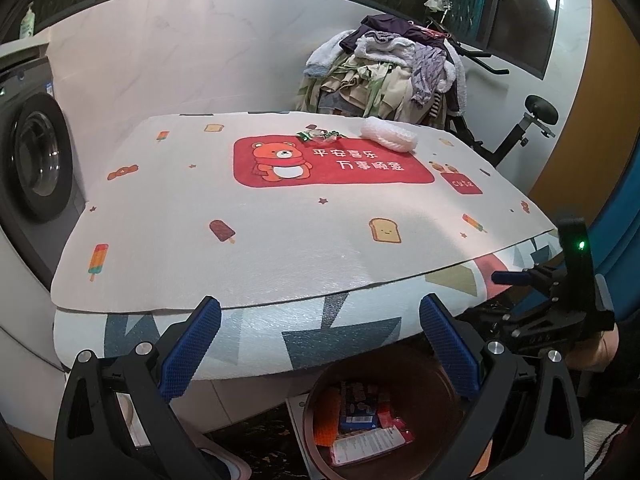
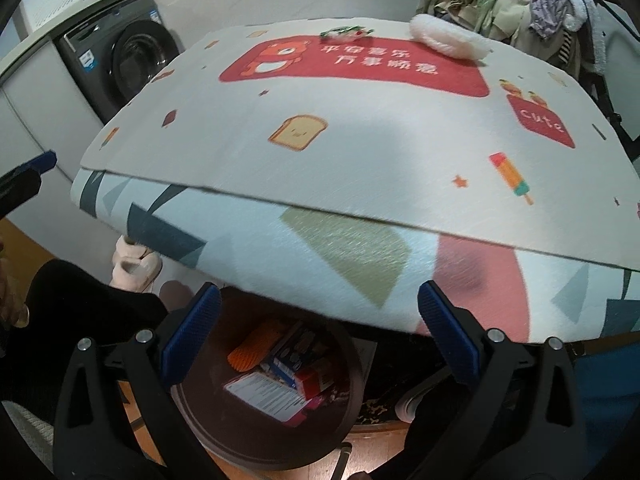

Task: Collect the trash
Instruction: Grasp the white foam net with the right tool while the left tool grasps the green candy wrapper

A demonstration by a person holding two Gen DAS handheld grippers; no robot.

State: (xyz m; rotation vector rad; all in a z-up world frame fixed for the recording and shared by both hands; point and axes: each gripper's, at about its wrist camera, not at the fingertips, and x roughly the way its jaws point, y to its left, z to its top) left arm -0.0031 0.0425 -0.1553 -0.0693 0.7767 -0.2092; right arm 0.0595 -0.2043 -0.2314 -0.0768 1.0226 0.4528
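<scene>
Trash sits in two places: a bin below the table edge and two pieces at the table's far side.

Nearest, the left gripper (image 1: 320,346) and right gripper (image 2: 319,338) both hang with jaws spread wide and nothing between them, above the brown bin (image 2: 208,436) holding boxes and wrappers (image 2: 280,376). Beyond lies the bear-print mat (image 1: 280,216); at its far edge rest a green candy wrapper (image 1: 318,135) and, near it, a white foam piece (image 1: 389,136).
</scene>
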